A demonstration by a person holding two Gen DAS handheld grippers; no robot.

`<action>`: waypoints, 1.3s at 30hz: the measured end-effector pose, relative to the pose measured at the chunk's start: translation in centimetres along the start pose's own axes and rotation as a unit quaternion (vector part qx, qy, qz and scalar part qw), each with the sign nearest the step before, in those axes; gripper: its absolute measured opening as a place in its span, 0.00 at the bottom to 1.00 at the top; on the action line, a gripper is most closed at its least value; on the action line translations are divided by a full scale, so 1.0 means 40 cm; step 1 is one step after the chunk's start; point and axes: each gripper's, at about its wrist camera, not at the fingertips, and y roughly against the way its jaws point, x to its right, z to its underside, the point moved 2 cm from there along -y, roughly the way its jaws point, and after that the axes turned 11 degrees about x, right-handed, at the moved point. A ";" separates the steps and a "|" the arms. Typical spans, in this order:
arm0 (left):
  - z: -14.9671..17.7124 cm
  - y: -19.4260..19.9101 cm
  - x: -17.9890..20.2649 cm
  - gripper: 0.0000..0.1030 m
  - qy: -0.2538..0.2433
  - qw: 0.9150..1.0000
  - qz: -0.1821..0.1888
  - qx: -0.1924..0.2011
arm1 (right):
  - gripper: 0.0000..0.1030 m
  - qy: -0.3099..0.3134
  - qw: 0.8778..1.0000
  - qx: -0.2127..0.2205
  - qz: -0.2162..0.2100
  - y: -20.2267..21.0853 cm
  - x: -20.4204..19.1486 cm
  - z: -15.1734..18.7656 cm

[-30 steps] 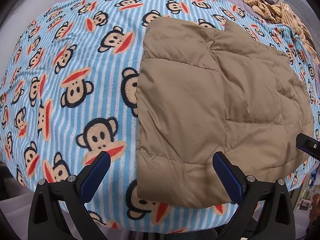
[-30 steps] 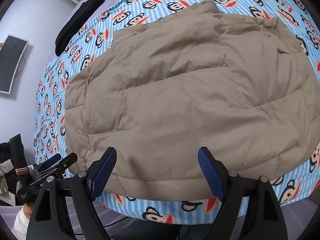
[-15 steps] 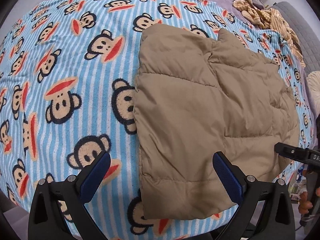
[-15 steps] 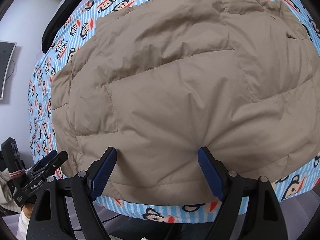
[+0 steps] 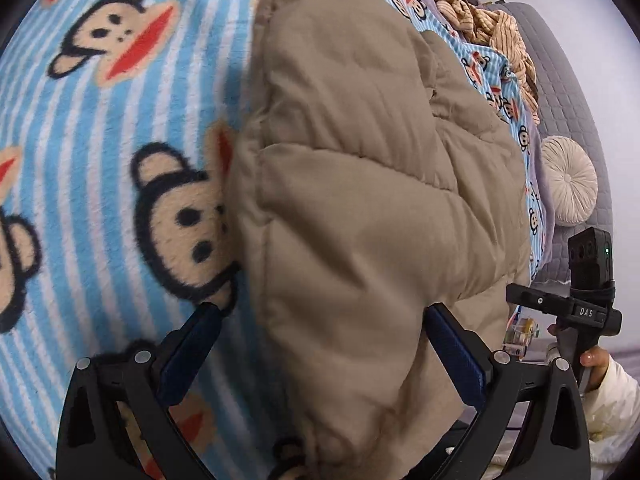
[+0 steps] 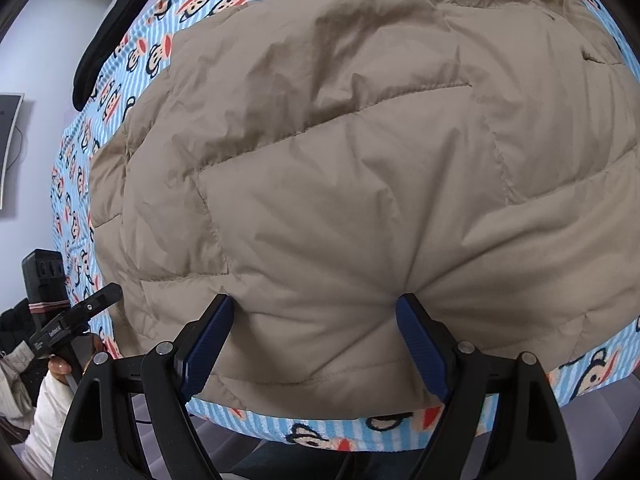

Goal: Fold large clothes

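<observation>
Tan puffer jacket (image 6: 360,184) lies partly folded on the bed; both grippers' wide-open jaws straddle its near edge, gripping nothing yet.

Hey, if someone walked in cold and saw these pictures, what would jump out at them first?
Probably the puffy tan quilted jacket, filling most of both views, lying on a bright blue striped blanket printed with cartoon monkey faces. Next, the blue-padded tongs at the near edge: the right tongs stand wide with their tips dimpling the jacket, while the left tongs straddle the jacket's left corner, one pad over the blanket.
</observation>
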 end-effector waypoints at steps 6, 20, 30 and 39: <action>-0.030 -0.088 0.070 0.99 -0.002 0.999 0.031 -0.018 | 0.84 0.007 1.000 -0.007 0.008 -0.018 -0.004 -0.004; -0.043 -0.023 0.221 0.26 -0.026 0.999 0.031 -0.004 | 0.18 0.013 0.996 0.089 -0.015 0.110 0.030 -0.084; -0.039 0.062 0.524 0.26 -0.035 0.999 -0.006 0.029 | 0.13 0.053 0.991 0.107 -0.061 -0.003 0.046 -0.257; -0.074 -0.046 0.818 0.26 -0.071 0.997 -0.037 0.002 | 0.09 0.011 0.990 0.072 -0.120 -0.113 0.106 -0.306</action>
